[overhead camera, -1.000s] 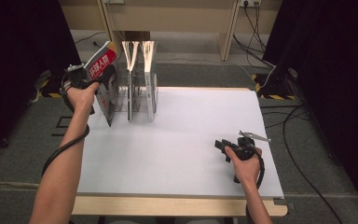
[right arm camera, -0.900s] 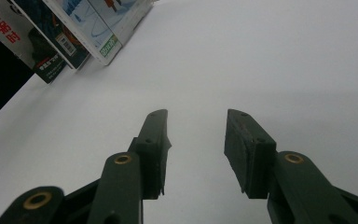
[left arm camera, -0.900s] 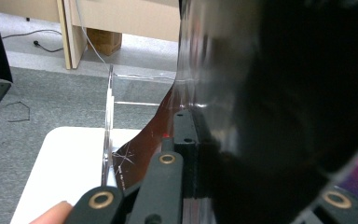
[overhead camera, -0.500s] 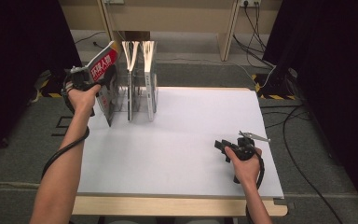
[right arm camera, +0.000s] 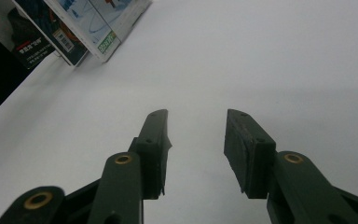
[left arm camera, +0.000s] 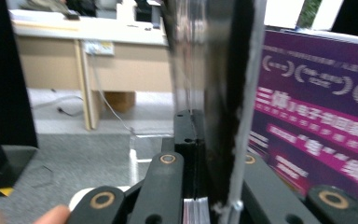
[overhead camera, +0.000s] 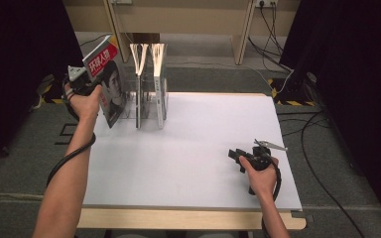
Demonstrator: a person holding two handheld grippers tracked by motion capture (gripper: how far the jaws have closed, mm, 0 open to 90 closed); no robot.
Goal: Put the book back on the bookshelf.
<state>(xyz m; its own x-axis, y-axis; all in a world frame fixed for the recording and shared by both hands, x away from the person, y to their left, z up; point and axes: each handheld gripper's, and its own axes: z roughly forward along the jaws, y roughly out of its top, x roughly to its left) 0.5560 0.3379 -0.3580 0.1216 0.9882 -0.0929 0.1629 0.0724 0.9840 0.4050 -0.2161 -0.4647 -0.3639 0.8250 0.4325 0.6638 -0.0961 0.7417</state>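
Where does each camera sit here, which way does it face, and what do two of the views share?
High view: above the person's side, facing forward and down on the white table; both forearms, left tongs gripping the magazine, right tongs.
Left gripper view: on the left tongs, looking along jaws shut on the magazine.
Right gripper view: on the right tongs, open, over the table.
Shared: all three views show the magazine.

A red-and-white magazine [overhead camera: 107,82] with a portrait cover is held tilted at upper left, beside upright magazines [overhead camera: 149,84].
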